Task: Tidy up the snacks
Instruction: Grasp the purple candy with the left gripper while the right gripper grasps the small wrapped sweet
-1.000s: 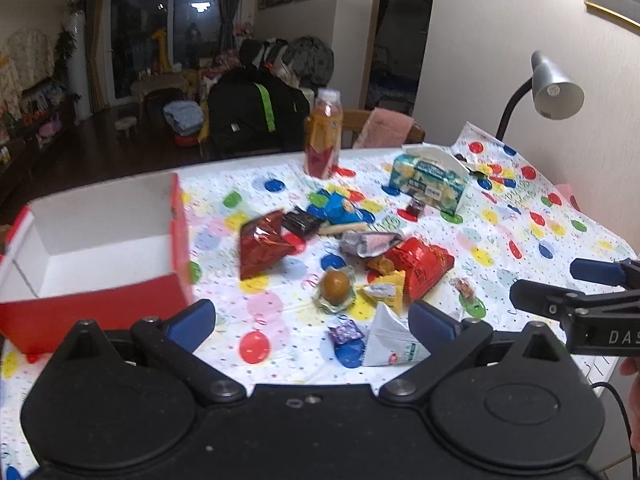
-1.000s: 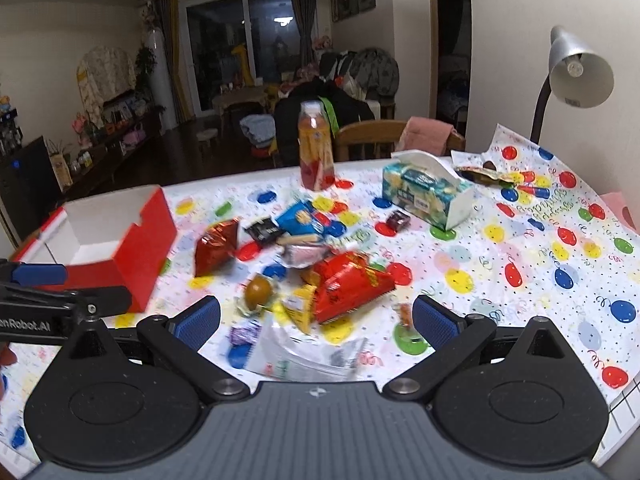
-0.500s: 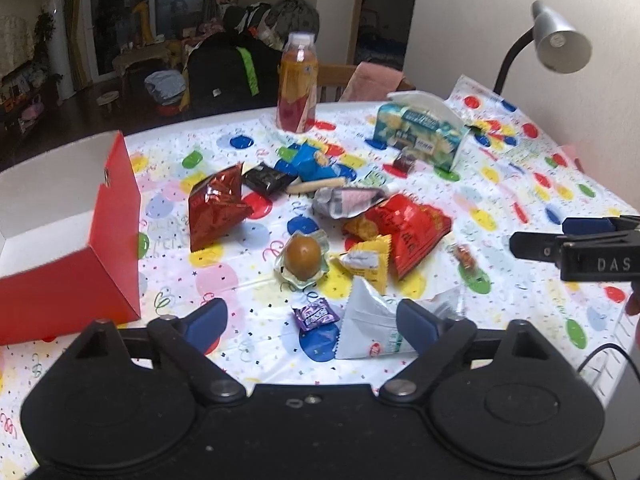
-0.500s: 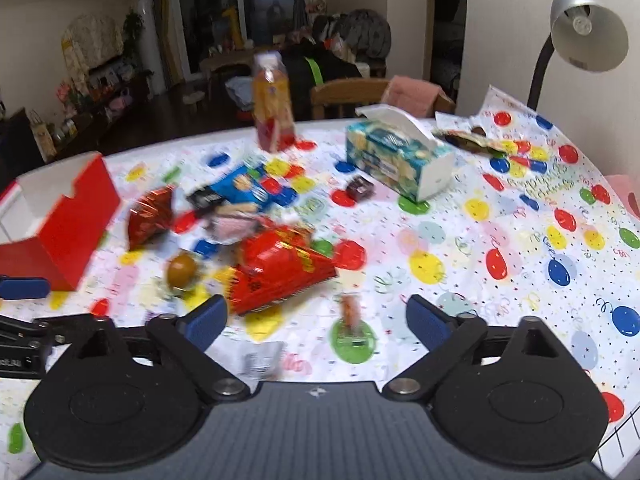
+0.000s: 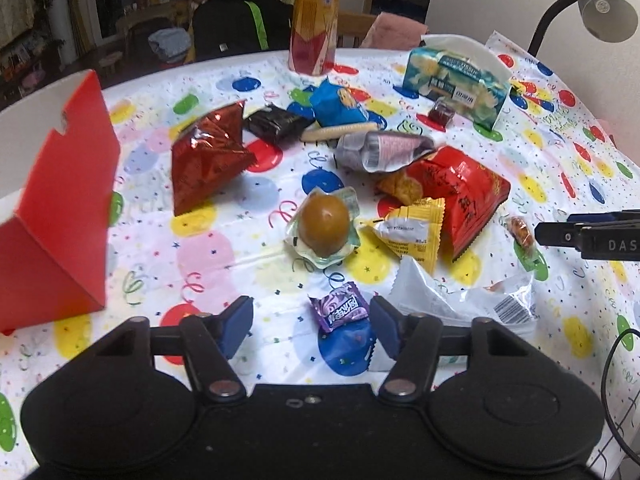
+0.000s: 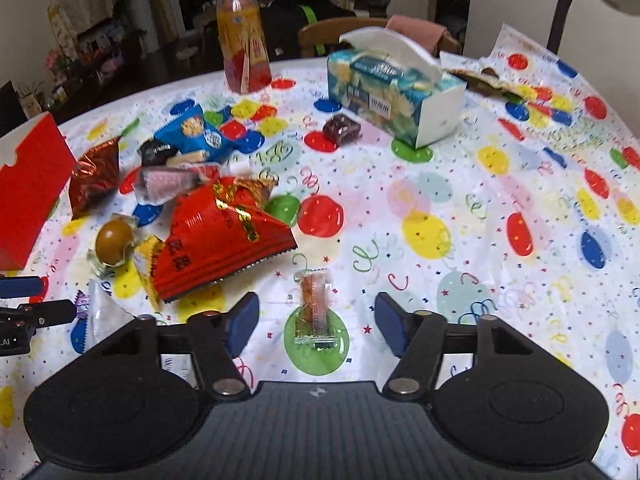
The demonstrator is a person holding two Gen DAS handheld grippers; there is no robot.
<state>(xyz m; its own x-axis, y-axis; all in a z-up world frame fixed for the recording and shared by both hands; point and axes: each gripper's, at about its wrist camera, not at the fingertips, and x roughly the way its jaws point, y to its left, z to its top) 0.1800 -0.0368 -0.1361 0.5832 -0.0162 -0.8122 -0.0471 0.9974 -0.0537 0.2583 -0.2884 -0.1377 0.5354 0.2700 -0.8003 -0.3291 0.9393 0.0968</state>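
Left tongs [image 5: 311,326]: spread wide, holding nothing, low over the worktop [image 5: 224,256]; a purple candy packet [image 5: 339,307] lies between the fingertips. Right tongs [image 6: 316,322]: spread wide, holding nothing; a small clear-wrapped orange snack [image 6: 315,300] lies between the fingertips on a green balloon print.

Beyond, in the left view: white crinkled wrapper [image 5: 448,300]; brown egg in clear pack [image 5: 323,225]; yellow sachet [image 5: 412,232] touching a large red bag [image 5: 464,196].

Left edge: red box [image 5: 56,216], open side turned away.

Mid-field: dark red foil bag [image 5: 208,160], black packet [image 5: 276,122], blue packet [image 5: 338,106].

Far: tissue box [image 5: 452,80], juice bottle [image 5: 314,20], upright.
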